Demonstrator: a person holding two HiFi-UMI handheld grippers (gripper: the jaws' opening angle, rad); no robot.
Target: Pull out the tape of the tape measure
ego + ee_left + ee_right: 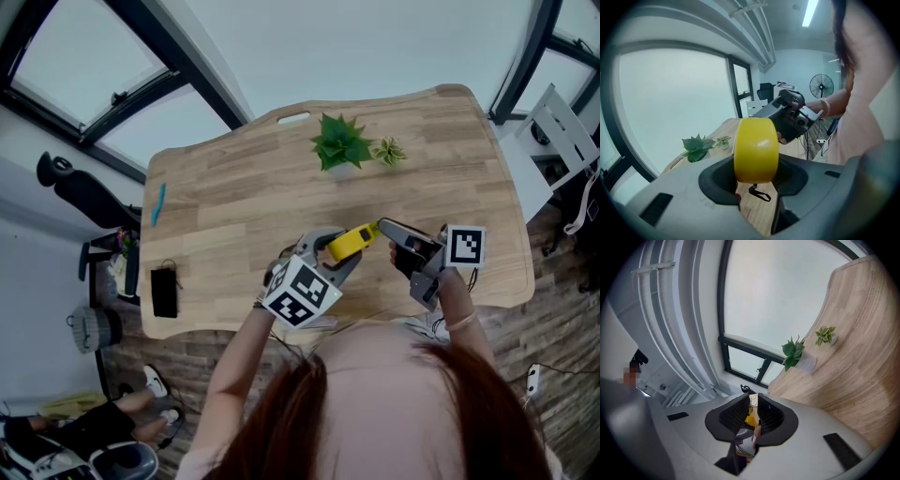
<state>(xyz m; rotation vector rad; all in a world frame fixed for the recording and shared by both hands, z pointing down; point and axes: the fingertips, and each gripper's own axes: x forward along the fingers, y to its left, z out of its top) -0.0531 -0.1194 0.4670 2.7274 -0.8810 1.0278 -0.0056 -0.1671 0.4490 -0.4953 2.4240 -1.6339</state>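
Left tongs (339,250) were clenched on yellow tape measure (756,149) over 6 o'clock edge of bench (234,211), right tongs (753,405) pinching end hook (753,400) at its 3 o'clock; judged shallow bite might slip, tape snapping back.

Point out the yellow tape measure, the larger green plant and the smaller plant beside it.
yellow tape measure (756,150): left gripper view, on the case's rounded yellow face.
larger green plant (340,142): head view, on the middle of its leaves.
smaller plant (390,151): head view, on its leaves.
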